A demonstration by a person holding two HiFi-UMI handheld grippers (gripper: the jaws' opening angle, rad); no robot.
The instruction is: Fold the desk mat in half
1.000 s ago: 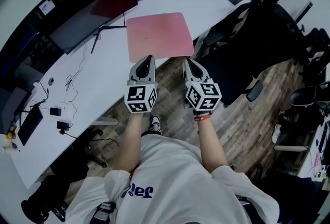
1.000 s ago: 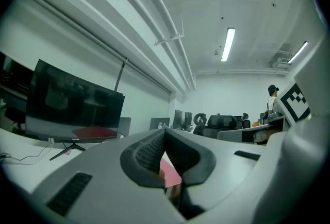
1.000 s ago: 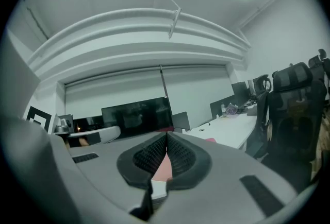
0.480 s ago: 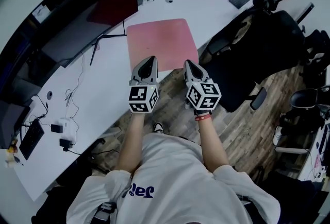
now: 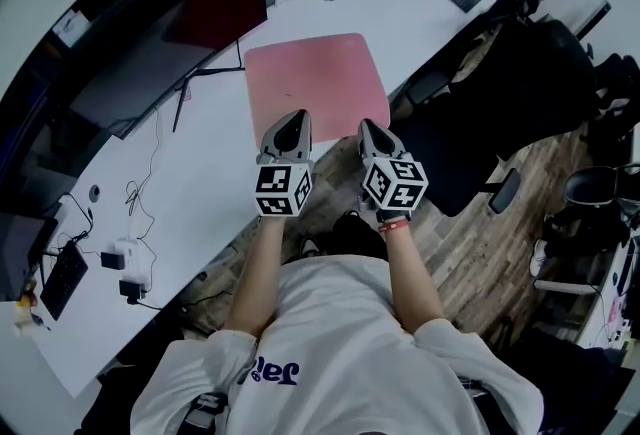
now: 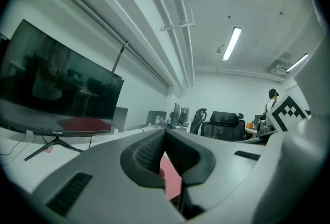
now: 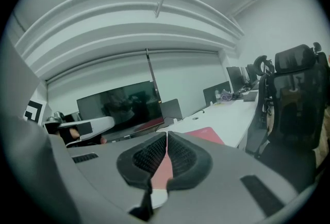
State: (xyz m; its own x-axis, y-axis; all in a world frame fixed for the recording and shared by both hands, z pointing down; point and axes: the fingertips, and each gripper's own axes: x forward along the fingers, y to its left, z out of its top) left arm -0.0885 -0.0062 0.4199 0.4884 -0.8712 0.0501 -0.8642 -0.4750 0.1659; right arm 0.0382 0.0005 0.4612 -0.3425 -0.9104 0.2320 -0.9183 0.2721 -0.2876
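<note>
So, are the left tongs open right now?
No, in the left gripper view the left tongs have their pads pressed together, with nothing clamped between them.

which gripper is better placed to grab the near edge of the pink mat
Left, narrowly: in the head view the left gripper overlaps the near edge of the desk mat; the right gripper sits just short. Both are shut.

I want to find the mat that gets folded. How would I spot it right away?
Find the long white desk that curves across the room. Beside the big dark monitor, at the desk's near edge, lies the desk mat. It is the only flat pink square there.
</note>
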